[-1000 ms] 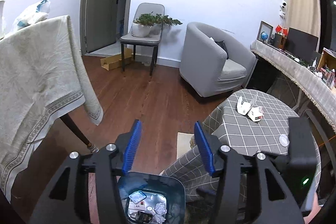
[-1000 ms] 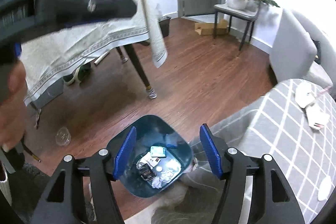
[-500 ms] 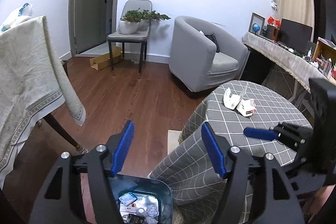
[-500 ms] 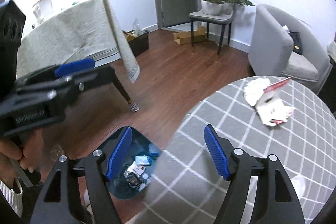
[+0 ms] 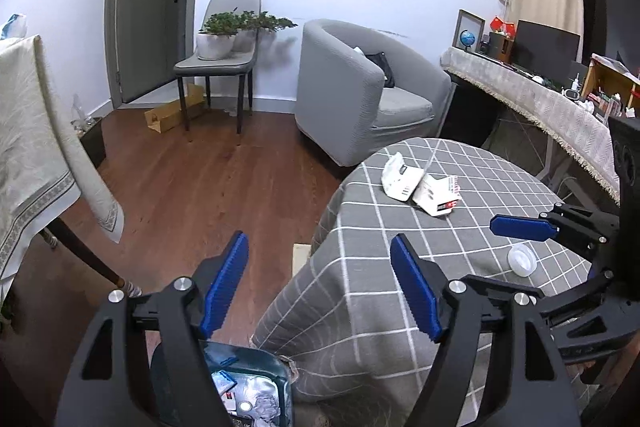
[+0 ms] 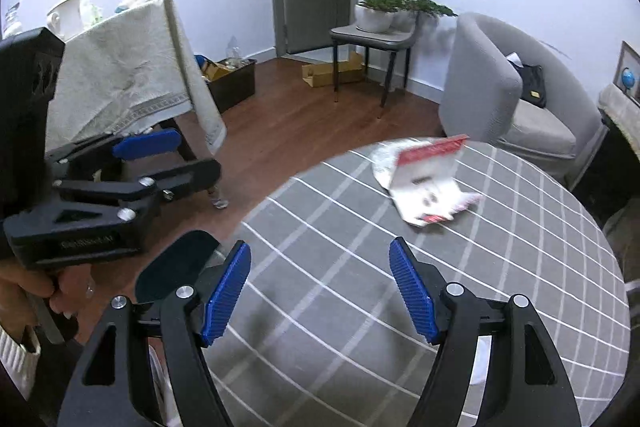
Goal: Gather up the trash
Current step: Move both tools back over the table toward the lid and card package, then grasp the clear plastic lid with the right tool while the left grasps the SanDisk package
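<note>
Both tools, left (image 5: 320, 287) and right (image 6: 320, 287), gape wide and empty. The crumpled white-and-red paper wrappers (image 6: 424, 183) lie loose on the grey checked cloth surface (image 6: 520, 267). A shallow pinch could slide them away.

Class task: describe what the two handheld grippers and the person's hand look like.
Both the left gripper and the right gripper have black angular frames, silver bolts and ribbed blue fingers. A bare hand grips the left one, with a white knit cuff at the wrist.

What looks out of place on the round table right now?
Two crumpled white packets lie near the far side of the checked round table, and a small clear plastic lid sits loose near the right gripper. Both grippers are open and empty.
</note>
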A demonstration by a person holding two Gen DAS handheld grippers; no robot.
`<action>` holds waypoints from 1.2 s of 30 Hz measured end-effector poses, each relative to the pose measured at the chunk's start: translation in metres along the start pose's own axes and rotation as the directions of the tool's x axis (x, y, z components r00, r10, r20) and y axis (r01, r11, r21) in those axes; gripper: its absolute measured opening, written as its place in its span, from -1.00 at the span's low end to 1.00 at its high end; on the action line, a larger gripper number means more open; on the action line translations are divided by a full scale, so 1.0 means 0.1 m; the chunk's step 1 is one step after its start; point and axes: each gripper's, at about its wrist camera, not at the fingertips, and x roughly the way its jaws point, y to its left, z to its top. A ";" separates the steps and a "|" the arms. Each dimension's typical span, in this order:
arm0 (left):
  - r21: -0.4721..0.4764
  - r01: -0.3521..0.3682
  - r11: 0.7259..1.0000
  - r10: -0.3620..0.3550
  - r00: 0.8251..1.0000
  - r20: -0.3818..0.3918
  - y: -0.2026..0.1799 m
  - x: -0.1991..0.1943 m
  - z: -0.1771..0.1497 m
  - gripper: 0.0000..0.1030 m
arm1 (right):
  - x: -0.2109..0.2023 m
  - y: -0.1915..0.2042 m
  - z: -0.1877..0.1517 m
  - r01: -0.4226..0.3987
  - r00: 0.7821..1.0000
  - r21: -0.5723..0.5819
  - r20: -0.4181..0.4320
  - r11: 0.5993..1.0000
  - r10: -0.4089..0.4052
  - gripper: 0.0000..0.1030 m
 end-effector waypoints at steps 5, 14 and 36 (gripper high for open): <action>-0.006 0.010 1.000 -0.010 1.000 -0.005 -0.06 0.07 0.01 0.48 | -0.03 -0.20 -0.08 0.030 0.999 0.016 -0.013 0.999 -0.030 0.41; 0.019 0.021 1.000 -0.021 1.000 -0.014 -0.24 0.20 0.02 0.48 | 0.04 -0.46 -0.23 0.060 0.996 0.051 -0.076 0.997 -0.056 0.41; -0.009 0.069 0.998 -0.069 0.997 -0.022 -0.55 0.44 0.10 0.45 | -0.04 -0.82 -0.48 0.077 0.990 0.091 -0.129 0.993 -0.065 -0.23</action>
